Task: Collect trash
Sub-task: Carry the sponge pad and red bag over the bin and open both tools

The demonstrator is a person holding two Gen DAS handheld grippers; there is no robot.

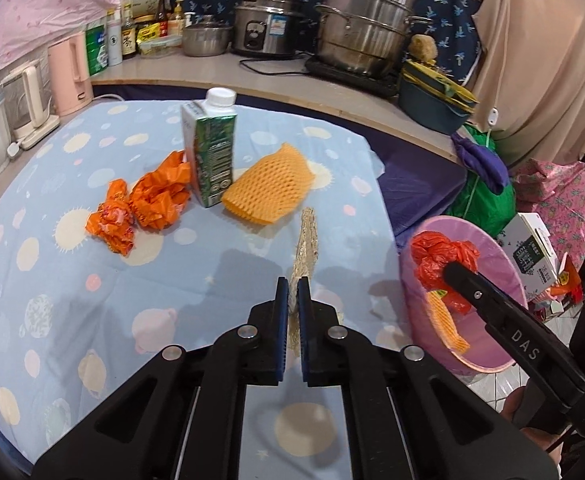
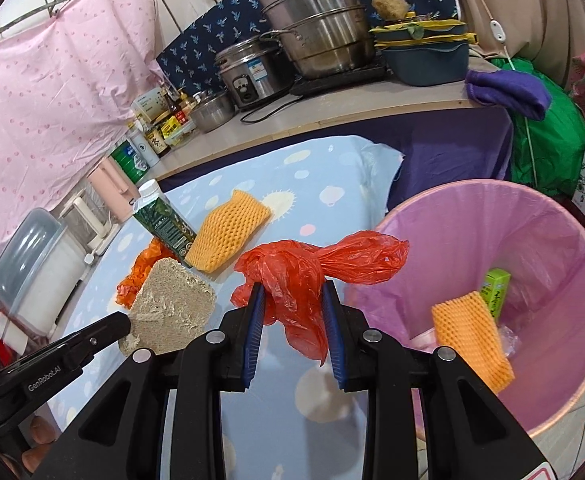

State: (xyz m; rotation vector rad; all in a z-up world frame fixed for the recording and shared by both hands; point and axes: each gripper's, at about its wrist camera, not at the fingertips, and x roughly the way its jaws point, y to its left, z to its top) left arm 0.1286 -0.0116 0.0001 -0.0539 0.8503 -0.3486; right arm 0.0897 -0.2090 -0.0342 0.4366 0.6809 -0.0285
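My left gripper is shut on a flat tan loofah pad, seen edge-on in the left wrist view and broadside as a loofah pad in the right wrist view, lifted above the table. My right gripper is shut on a crumpled red plastic bag, held beside the pink-lined bin; the red bag hangs over the bin's rim. On the table lie an orange foam net, a green carton and orange wrappers.
The bin holds another foam net and a small green box. A counter behind carries steel pots, a rice cooker, bottles and kettles. Bags and a box crowd the floor at the right.
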